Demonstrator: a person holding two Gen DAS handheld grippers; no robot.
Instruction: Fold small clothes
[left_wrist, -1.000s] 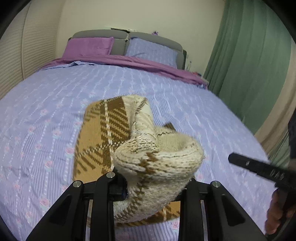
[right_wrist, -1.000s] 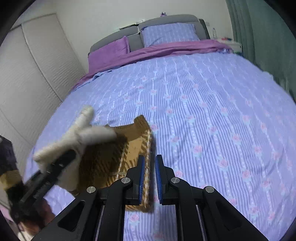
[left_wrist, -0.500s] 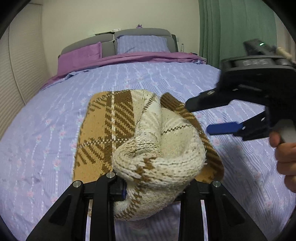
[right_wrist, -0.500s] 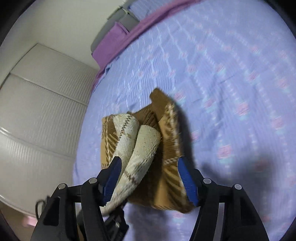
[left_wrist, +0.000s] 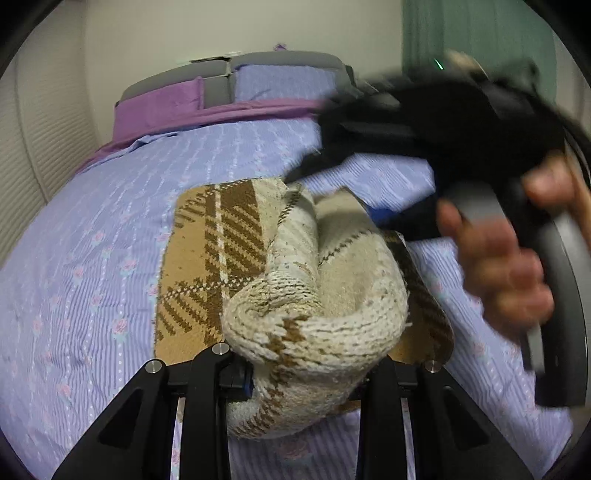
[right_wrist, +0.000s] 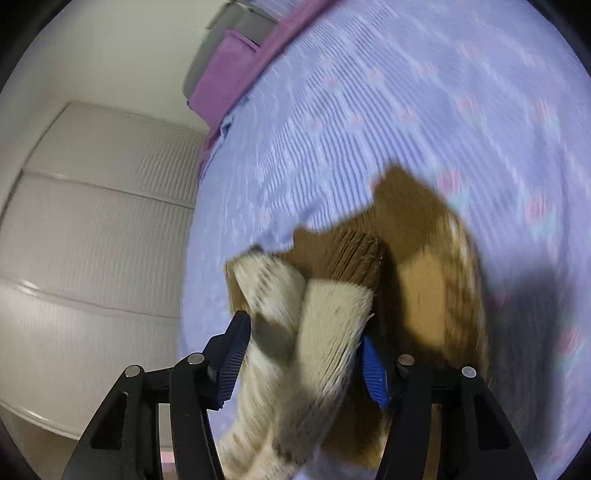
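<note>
knitted garment lies on the bed, rolled cream fold raised at 6 o'clock. left hand-held gripper pinches that fold; right hand-held gripper spread around it.

Honestly can't read any text here. The knit sweater only has a plaid pattern, the bedsheet just has little printed flowers and stripes, and the other tongs are way too blurred to show markings.

Dim, even indoor light. Fisheye bending darkens the edges. Motion blur smears the right gripper and bedsheet.
</note>
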